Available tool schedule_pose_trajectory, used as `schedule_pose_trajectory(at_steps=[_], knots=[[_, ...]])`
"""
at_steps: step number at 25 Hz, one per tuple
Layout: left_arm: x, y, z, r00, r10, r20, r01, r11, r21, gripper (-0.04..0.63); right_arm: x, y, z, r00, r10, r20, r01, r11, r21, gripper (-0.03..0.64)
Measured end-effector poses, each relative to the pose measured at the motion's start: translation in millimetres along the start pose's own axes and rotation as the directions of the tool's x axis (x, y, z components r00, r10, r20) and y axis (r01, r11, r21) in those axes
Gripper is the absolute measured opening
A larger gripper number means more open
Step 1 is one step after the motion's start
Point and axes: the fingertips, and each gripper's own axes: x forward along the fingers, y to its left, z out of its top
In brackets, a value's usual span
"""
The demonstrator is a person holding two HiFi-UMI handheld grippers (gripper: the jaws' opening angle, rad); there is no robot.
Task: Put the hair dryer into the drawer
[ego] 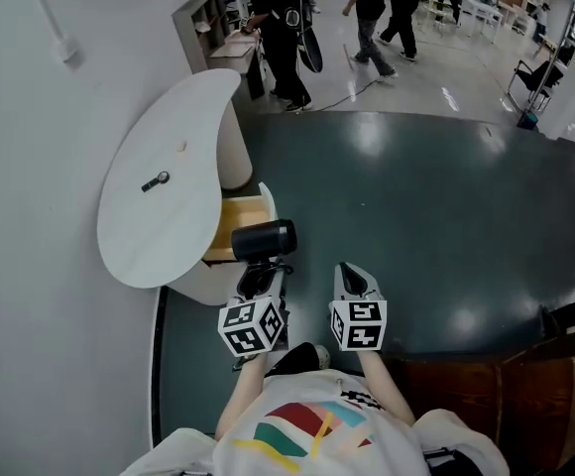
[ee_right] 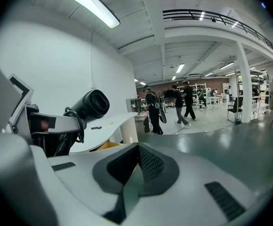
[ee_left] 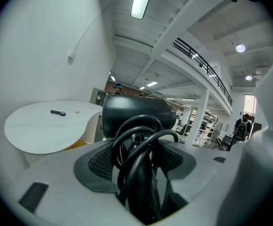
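Note:
My left gripper [ego: 259, 278] is shut on the black hair dryer [ego: 264, 239], with the handle and its looped cord clamped between the jaws [ee_left: 139, 166]. The dryer's barrel [ee_left: 135, 115] lies crosswise above the jaws. It hangs just in front of the open drawer [ego: 268, 202], whose wooden inside [ego: 240, 216] shows under the white table [ego: 159, 226]. My right gripper [ego: 355, 278] is beside the left one, over the dark floor, shut and empty [ee_right: 131, 173]. From the right gripper view the dryer [ee_right: 90, 105] is at the left, with the drawer [ee_right: 106, 145] below it.
A small black object [ego: 155, 180] lies on the table top, which stands against the white wall [ego: 30, 216]. Dark green floor [ego: 416, 216] spreads to the right. A brown wooden counter [ego: 525, 385] stands at the lower right. Several people [ego: 286, 28] walk at the back.

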Motion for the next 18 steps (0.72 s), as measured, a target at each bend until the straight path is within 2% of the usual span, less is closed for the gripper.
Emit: schedule_pose_trajectory(at_steps=[12,18], knots=[[15.1,10.2,10.8,0.998,0.060,0.011,-0.060,0.998,0.001,0.270,7.8,-16.3,5.6,1.000,0.009,0.024,-0.010,0.999,0.036,0.011],[36.5,12.8,20.4,0.998,0.050,0.030,-0.049,0.999,-0.016,0.270,21.9,-34.8,17.7,0.999,-0.016,0.045,0.014,0.999,0.040,0.011]])
